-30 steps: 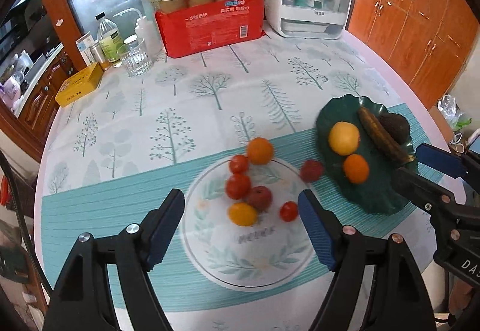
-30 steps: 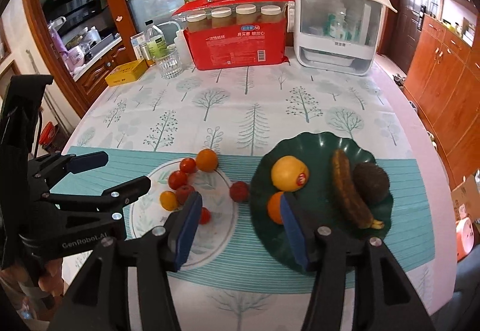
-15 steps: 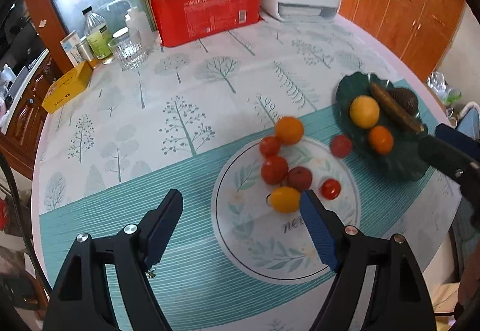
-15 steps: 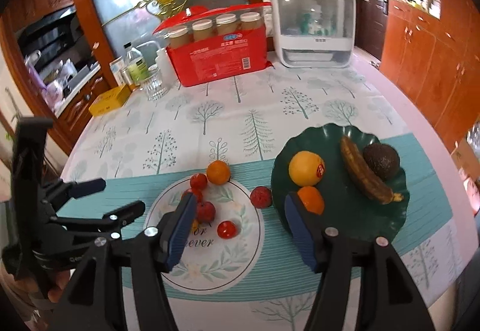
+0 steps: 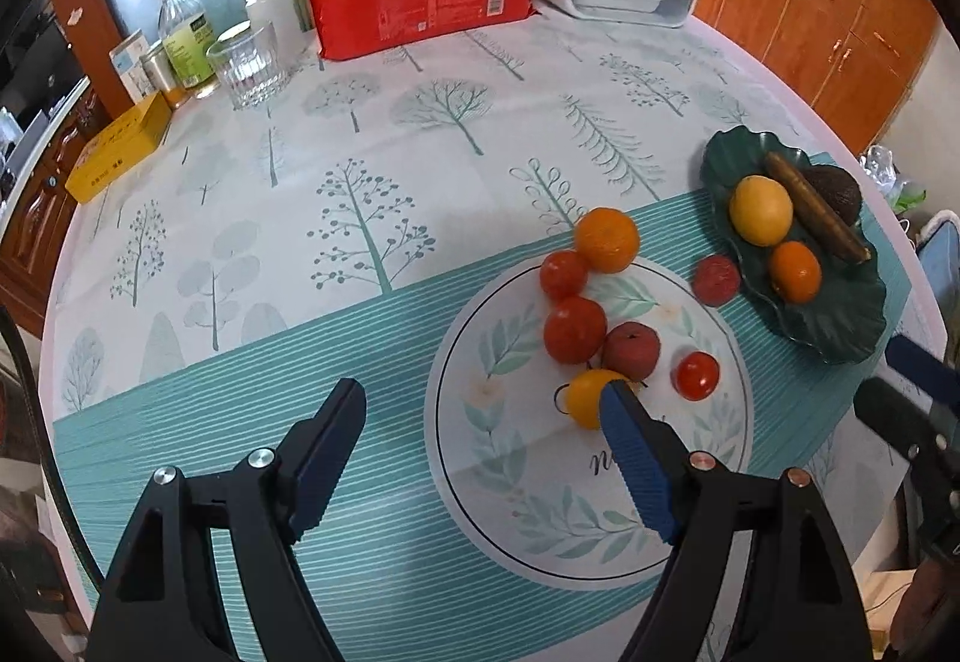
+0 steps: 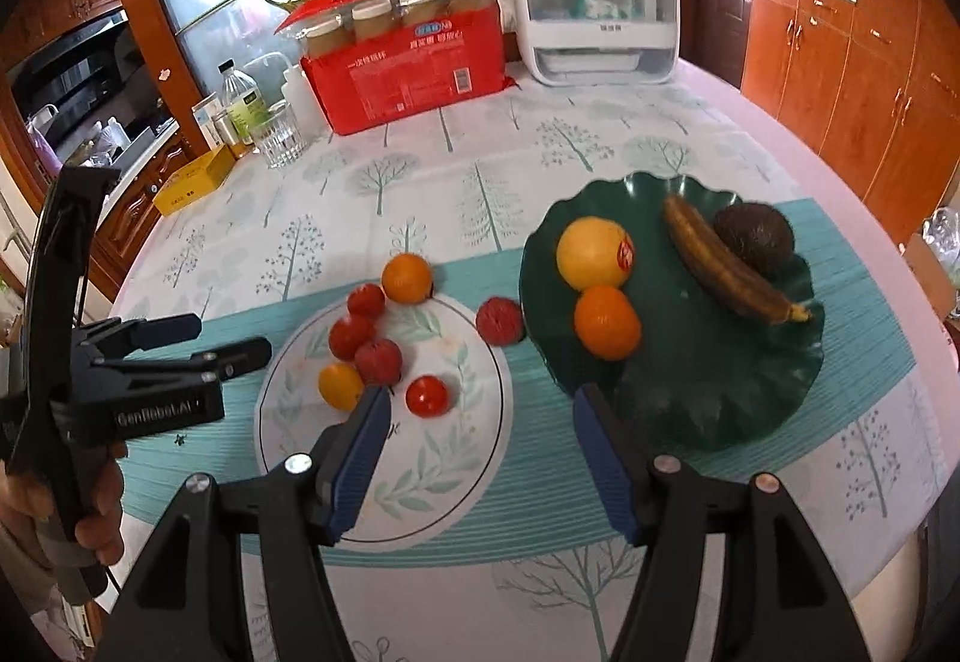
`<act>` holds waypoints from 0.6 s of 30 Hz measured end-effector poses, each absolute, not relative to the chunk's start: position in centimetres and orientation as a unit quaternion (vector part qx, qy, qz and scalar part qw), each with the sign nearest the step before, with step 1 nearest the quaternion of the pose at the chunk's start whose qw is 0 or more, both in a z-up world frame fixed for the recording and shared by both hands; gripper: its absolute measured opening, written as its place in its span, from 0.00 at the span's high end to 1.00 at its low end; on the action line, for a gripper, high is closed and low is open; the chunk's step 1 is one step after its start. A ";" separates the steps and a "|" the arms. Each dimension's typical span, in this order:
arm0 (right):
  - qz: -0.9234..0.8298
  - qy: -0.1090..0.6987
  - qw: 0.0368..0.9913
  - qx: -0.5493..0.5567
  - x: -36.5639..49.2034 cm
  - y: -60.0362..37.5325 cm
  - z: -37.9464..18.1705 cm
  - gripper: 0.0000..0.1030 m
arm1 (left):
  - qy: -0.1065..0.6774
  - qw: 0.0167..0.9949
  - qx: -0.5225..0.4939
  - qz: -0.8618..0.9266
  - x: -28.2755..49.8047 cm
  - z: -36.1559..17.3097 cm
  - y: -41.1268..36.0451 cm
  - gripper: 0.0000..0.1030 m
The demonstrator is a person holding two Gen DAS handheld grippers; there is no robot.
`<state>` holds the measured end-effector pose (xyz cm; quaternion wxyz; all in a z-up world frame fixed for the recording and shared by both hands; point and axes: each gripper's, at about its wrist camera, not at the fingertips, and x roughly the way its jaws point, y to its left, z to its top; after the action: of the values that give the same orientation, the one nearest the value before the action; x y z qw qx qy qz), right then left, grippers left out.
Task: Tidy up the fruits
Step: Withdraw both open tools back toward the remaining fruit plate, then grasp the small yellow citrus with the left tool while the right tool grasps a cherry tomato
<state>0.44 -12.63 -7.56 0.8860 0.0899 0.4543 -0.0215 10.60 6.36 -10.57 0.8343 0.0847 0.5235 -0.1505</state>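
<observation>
Seen from the right wrist, the left hand-held gripper hovers at about 9 o'clock of the round printed mat, its jaws apart and holding nothing. On the mat's far half sits a cluster: two red tomatoes, a small red apple, a yellow fruit and a cherry tomato. A tangerine lies at the mat's 12 o'clock edge. A dark red fruit lies on the surface between mat and green plate, just beside the plate's rim. The plate already carries a yellow orange, an orange tangerine, a browned banana and an avocado. The right hand-held gripper is spread wide and empty, over the mat's 3 o'clock edge.

The likely step is picking a loose fruit for the plate. Best to choose an outlying one, the cherry tomato or the dark red fruit, come straight down with a finger on each side, and close gently, since round soft fruit rolls and bruises. Set it on the plate's bare near part.
</observation>
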 end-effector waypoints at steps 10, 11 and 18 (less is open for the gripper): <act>0.008 0.464 0.883 0.077 2.4 -12.5 -10.4 0.38 | 0.548 0.819 0.070 -0.156 11.1 -13.8 6.7 0.23; 0.012 0.465 0.882 0.076 2.7 -12.4 -10.6 0.38 | 0.550 0.817 0.067 -0.160 11.2 -14.0 6.4 0.23; 0.056 0.480 0.875 0.012 4.8 -9.9 -13.1 0.38 | 0.556 0.804 0.058 -0.203 11.5 -15.0 5.0 0.23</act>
<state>4.84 -9.86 -13.05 0.8753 0.0117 0.4802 0.0555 11.51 4.98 -15.02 0.8039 0.0579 0.5562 -0.2025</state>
